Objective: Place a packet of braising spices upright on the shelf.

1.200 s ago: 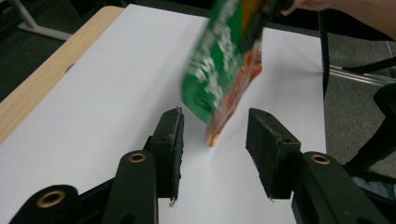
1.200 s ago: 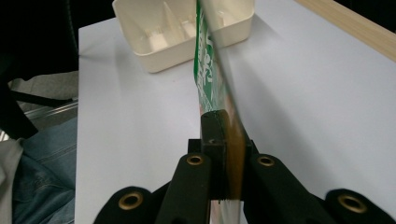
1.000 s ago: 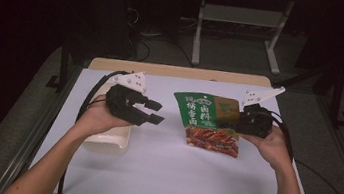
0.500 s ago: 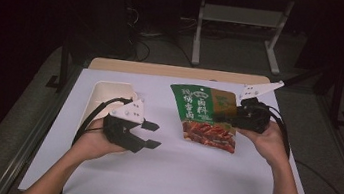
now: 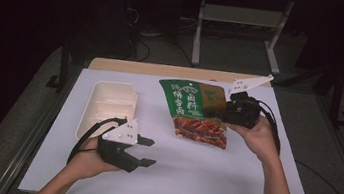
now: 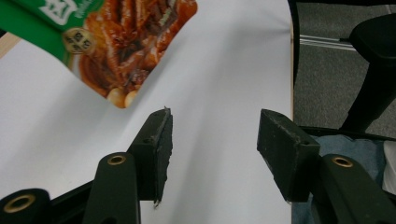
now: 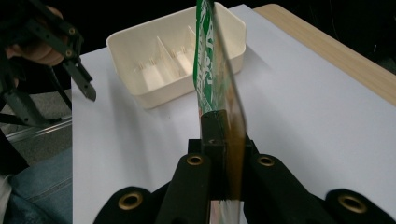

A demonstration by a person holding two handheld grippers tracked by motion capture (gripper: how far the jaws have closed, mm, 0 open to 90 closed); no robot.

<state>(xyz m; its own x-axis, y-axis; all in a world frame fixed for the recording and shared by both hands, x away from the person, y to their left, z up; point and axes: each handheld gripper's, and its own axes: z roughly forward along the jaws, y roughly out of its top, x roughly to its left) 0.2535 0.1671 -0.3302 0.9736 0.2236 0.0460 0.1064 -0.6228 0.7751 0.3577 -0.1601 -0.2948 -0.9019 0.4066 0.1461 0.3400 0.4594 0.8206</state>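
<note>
Snack pouch [image 5: 197, 111], green top with red food print, hangs off my right tongs [image 5: 223, 112], pinched at its right edge, lower corner about touching the white table cover [image 5: 229, 185]. In the right gripper view the pouch [image 7: 219, 88] stands edge-on between the jaws, which are clamped tight on the film. I judge it light, floppy and slick: thin foil-type film that will bend and swing, and could slide if gripped on the bulging middle. Best hold is the flat sealed edge or a corner, not the filled belly. My left tongs [image 5: 145, 151] sit low and nearer me, well apart from the pouch, jaws spread and holding nothing; they have just been opening, with only bare table cover between them. In the left gripper view the pouch's lower corner [image 6: 121, 60] hangs ahead of and to the left of the open jaws. Cream divided tray [image 5: 108, 106] lies just beyond the left tongs, empty, apart from both the pouch and the right tongs.
</note>
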